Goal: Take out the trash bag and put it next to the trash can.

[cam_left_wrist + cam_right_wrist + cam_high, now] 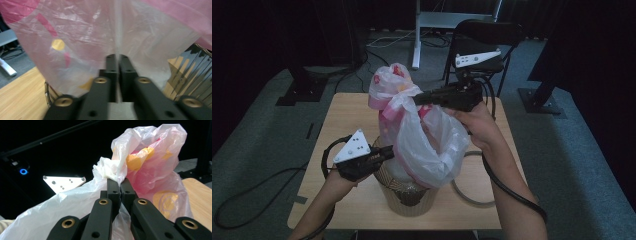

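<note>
The left gripper (388, 151) is clamped on the near-left side of a thin translucent white-and-pink plastic bag (424, 142); the right gripper (417, 98) pinches its gathered top. The bag stands in a tan woven wastebasket (409, 197) on the light wooden table (347, 115).

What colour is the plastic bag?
The plastic bag is see-through white with pink and yellow print, clearest in the right gripper view.

The plastic bag (427, 145) at frame centre is translucent white with pink and yellow print, the basket (409, 197) beneath tan with dark stripes, the table (347, 115) pale wood.
</note>
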`<state>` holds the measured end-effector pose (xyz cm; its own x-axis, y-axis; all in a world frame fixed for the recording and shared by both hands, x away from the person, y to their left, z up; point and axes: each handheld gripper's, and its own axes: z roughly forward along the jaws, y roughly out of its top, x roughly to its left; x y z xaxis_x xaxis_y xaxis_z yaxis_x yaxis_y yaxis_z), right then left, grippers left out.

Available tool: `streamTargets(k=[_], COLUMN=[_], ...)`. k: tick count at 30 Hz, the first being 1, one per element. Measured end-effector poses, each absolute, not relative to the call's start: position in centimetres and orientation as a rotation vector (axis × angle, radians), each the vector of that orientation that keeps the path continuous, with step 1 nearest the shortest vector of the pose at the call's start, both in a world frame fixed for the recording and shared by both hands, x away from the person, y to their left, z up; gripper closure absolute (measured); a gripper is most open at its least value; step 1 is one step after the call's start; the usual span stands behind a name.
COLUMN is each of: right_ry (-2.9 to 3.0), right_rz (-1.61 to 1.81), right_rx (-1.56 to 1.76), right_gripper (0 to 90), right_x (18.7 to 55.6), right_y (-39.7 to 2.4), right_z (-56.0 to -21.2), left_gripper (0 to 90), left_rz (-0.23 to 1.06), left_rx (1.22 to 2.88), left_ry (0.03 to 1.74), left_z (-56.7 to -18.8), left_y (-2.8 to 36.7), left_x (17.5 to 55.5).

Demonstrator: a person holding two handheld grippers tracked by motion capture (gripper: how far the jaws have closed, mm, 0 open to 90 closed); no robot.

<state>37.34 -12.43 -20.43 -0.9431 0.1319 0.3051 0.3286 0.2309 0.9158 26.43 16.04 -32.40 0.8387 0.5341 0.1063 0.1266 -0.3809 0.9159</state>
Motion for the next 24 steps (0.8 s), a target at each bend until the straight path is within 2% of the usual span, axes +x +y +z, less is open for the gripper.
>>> streamTargets(k=[11, 12, 15, 18, 21, 24], right_ry=[-2.382, -2.380, -2.365, -2.406, -2.463, -2.521], right_rz=[-1.642, -1.620, -1.571, -1.509, -1.425, -1.367], right_rx=[-0.424, -0.397, -0.349, -0.327, -0.287, -0.264], right_gripper=[88.2, 83.5, 56.8, 43.2, 39.1, 40.8], right_x=[37.0, 37.0, 36.8, 36.4, 35.8, 35.5], right_y=[-11.4, -11.2, -10.4, -9.5, -8.3, -7.6], right_z=[-23.4, -23.8, -24.8, -25.7, -26.5, -26.9], left_gripper=[90.0, 90.0, 90.0, 89.9, 90.0, 89.9], left_rz=[0.421, 0.425, 0.436, 0.445, 0.441, 0.436], left_rx=[1.833, 1.820, 1.798, 1.775, 1.753, 1.733], left_ry=[0.516, 0.526, 0.536, 0.545, 0.538, 0.536], left_z=[-31.4, -31.4, -31.1, -30.7, -30.3, -30.0], left_y=[17.1, 17.1, 17.0, 16.8, 16.6, 16.4], left_x=[26.3, 26.3, 26.2, 26.2, 26.2, 26.1])
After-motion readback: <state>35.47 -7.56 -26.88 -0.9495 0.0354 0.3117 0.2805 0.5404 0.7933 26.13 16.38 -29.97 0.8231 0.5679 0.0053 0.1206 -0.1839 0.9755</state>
